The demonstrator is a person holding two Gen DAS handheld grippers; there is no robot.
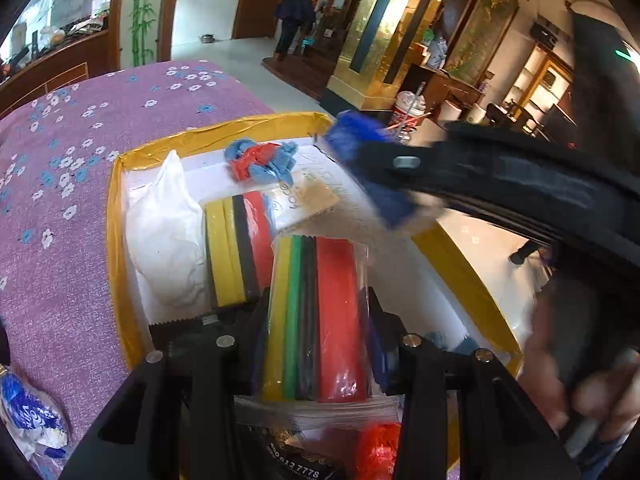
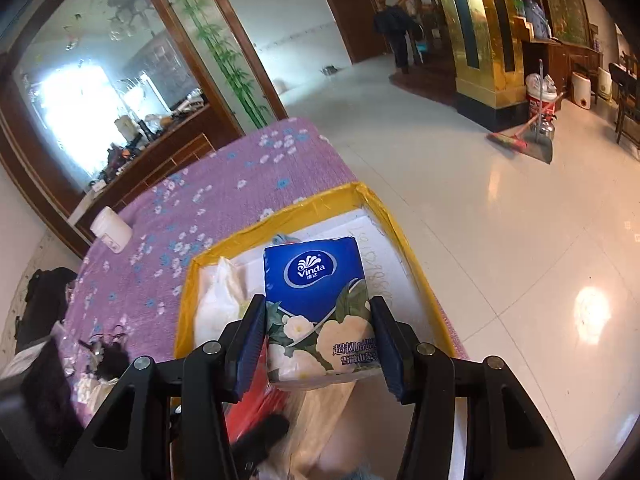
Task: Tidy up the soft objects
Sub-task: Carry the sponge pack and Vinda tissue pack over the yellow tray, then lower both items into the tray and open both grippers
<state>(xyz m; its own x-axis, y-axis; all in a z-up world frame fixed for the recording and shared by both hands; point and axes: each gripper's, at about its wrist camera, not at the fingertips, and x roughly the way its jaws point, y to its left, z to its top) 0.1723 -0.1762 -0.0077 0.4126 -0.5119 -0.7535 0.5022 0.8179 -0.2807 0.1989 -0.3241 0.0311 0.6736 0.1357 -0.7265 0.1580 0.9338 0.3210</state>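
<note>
My left gripper (image 1: 316, 312) is shut on a clear bag of sponge strips (image 1: 320, 264), yellow, green, black and red, held over a white box with a yellow taped rim (image 1: 116, 216). In the box lie a white plastic bag (image 1: 168, 240), a second sponge pack (image 1: 236, 248), a blue and red knit cloth (image 1: 260, 160) and a small flat packet (image 1: 312, 200). My right gripper (image 2: 318, 314) is shut on a blue Vinda tissue pack (image 2: 312, 272) above the same box (image 2: 320, 208). In the left wrist view that pack (image 1: 380, 184) comes in blurred from the right.
The box sits on a purple flowered tablecloth (image 2: 224, 184) close to the table's right edge, with tiled floor beyond. Another blue tissue pack (image 1: 28, 412) lies on the cloth at lower left. A white jar (image 2: 111, 230) and dark clutter (image 2: 108, 356) sit further left. A person (image 2: 394, 28) stands far back.
</note>
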